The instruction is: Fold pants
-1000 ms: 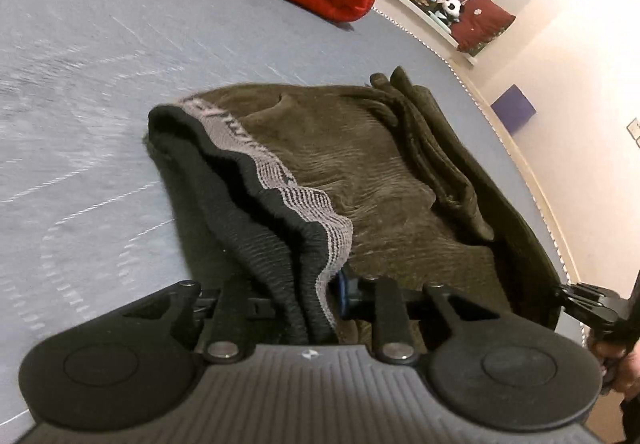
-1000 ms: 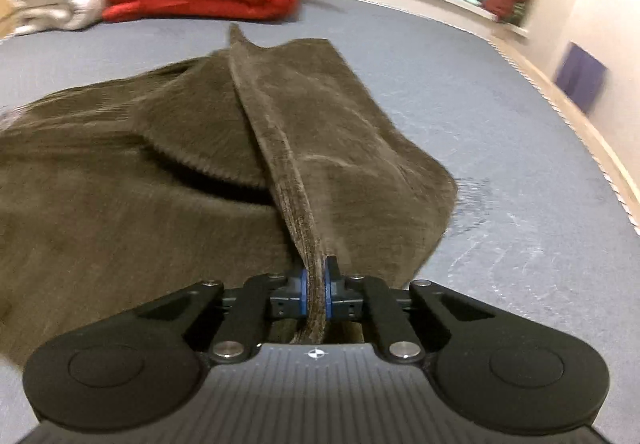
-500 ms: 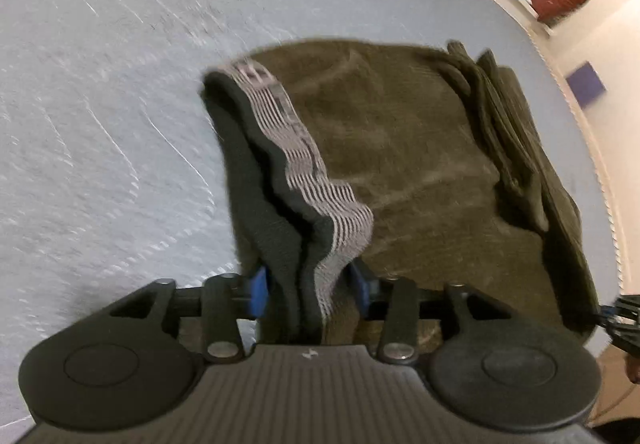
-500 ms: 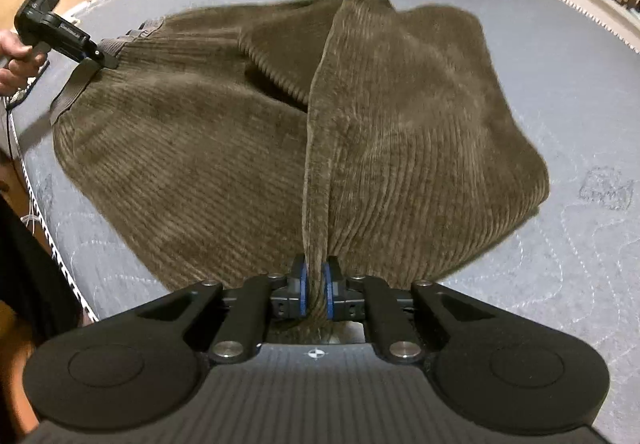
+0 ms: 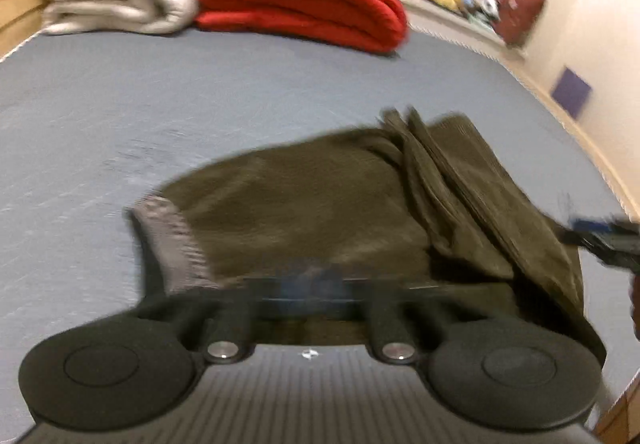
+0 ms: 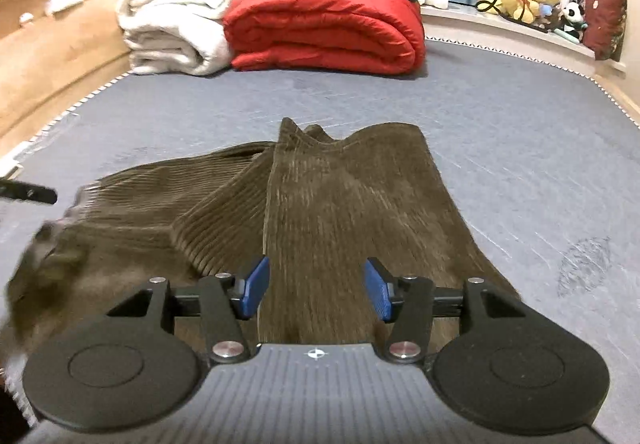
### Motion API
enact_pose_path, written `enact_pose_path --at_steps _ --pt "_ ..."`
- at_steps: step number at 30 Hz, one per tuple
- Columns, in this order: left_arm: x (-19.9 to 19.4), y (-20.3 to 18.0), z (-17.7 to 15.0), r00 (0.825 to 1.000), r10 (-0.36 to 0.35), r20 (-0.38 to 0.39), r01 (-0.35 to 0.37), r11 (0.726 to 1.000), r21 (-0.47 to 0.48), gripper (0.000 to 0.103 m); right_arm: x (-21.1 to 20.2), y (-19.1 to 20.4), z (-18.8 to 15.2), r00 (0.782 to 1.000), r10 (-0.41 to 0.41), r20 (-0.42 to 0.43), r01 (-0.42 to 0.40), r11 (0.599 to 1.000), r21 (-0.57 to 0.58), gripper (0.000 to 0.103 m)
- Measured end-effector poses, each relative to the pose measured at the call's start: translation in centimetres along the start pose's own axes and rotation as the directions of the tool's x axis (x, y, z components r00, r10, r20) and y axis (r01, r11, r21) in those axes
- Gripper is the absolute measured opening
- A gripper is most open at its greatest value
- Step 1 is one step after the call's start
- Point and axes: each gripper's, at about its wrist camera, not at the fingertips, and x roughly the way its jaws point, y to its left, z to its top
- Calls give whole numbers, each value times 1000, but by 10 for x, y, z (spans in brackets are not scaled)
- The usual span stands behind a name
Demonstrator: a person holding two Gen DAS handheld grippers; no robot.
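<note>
Pants (image 6: 340, 212) folded on mattress (image 6: 520, 132); right gripper (image 6: 316, 290) jaws apart.

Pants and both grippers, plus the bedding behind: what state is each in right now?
pants: olive corduroy, lying folded on the bed, held by neither gripper
right gripper: open, empty, fingers apart over the pants
left gripper: blurred, jaw state unreadable
red blanket: folded
white blanket: folded

The mattress (image 6: 500, 116) carries pants (image 6: 340, 204), red quilt (image 6: 324, 28), white blanket (image 6: 172, 32).
</note>
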Motion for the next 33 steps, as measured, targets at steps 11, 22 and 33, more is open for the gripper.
enact_pose_path --at_steps 11,22,33 --pt "68 -47 -11 995 -16 -98 34 981 191 1 110 38 8 993 -74 -88 73 997 -16 58" --pt "65 -54 -5 995 -20 -95 38 981 192 3 84 27 11 994 -102 -30 101 994 -50 8" --pt "58 -56 -12 995 -30 -98 50 976 214 5 -98 -124 -64 981 -184 65 171 971 165 7"
